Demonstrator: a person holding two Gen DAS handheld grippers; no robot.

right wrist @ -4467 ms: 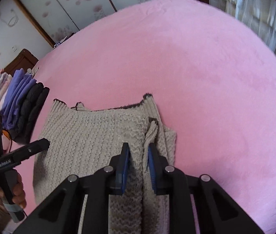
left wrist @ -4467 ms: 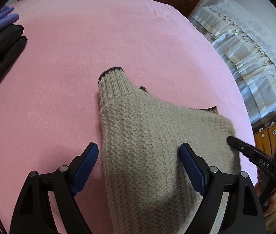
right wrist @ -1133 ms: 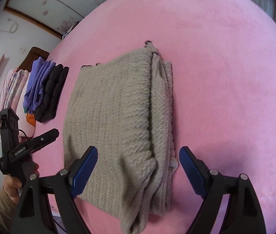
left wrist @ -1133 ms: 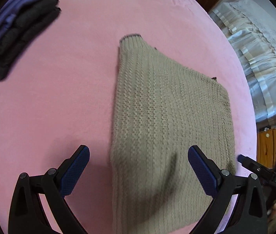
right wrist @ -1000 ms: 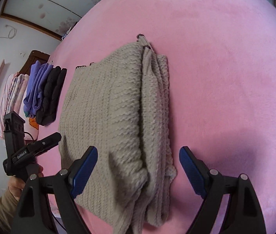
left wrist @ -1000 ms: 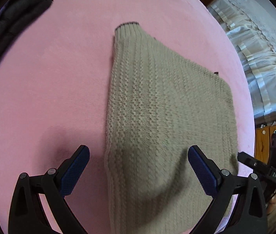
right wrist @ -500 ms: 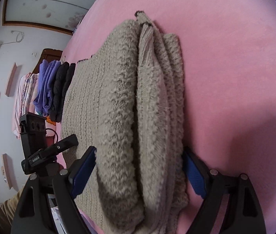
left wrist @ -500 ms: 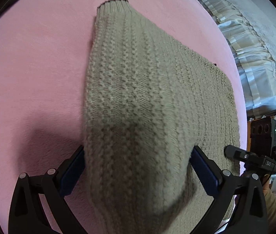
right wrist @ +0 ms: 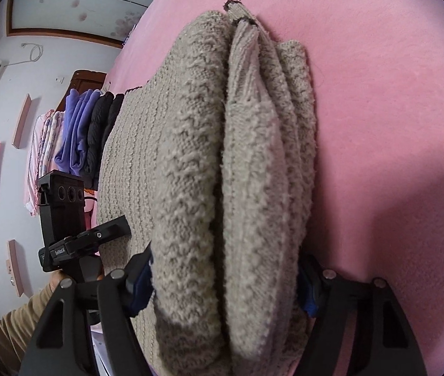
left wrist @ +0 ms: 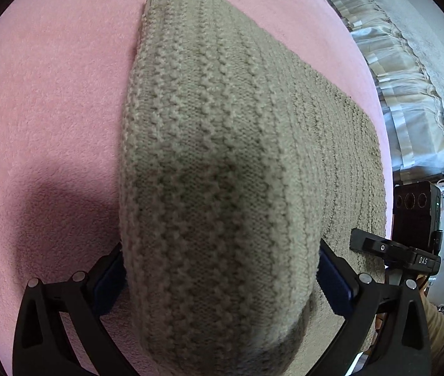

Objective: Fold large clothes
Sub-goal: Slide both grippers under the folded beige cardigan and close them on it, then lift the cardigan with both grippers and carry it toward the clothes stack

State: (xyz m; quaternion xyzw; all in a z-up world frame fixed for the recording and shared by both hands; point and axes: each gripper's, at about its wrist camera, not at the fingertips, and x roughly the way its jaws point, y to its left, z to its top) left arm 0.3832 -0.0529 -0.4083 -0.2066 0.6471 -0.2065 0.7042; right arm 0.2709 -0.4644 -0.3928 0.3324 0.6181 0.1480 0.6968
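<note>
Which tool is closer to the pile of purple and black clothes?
Left. The left tool is at the sweater's edge facing the clothes pile; the right tool is at the opposite edge, with the sweater between.

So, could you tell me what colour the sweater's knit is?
Beige, with a dark-trimmed cuff: the sweater shows best in the left wrist view.
</note>
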